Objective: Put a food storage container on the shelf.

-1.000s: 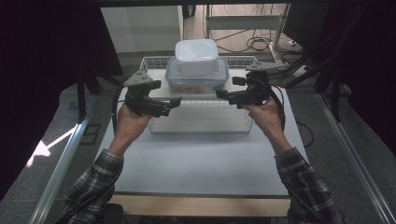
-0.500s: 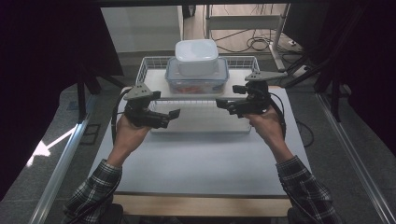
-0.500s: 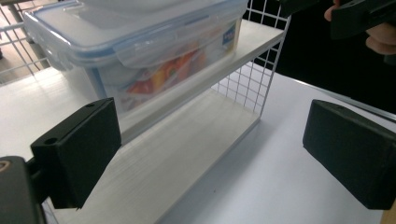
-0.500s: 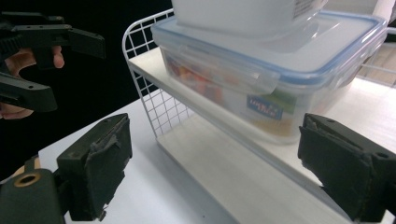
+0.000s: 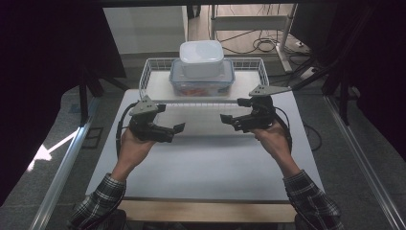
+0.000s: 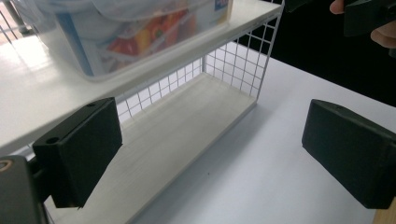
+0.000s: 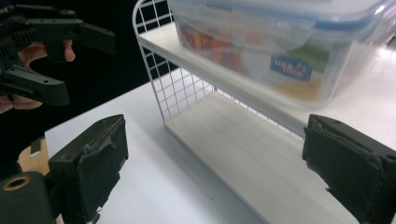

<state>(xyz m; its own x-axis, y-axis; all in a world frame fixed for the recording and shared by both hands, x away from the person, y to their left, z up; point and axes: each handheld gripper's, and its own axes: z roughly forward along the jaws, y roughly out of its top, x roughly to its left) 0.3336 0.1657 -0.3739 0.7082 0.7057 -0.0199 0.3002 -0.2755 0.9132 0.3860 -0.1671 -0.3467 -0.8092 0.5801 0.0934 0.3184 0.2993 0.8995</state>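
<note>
A white two-level wire rack (image 5: 152, 79) stands at the far middle of the white table (image 5: 206, 163). On its top shelf sits a clear tub with a blue lid (image 5: 202, 81) and colourful contents, and a white tub (image 5: 201, 58) is stacked on that. My left gripper (image 5: 176, 132) is open over the table in front of the rack's left end. My right gripper (image 5: 229, 122) is open in front of its right end. The two point toward each other, and nothing lies between either pair of jaws. The left gripper view looks past its wide-set jaws at the rack's bare lower shelf (image 6: 187, 126) and the clear tub (image 6: 121, 32).
Bare white table spreads between the grippers and the wooden front edge (image 5: 206, 211). Metal rails run along the floor on both sides. Cables and a metal frame (image 5: 249, 21) lie behind the rack. The left gripper (image 7: 46, 51) appears at the upper left of the right gripper view.
Both grippers have drawn back from the rack's ends toward the person and now hang over the table in front of it. Their jaws stay open.
</note>
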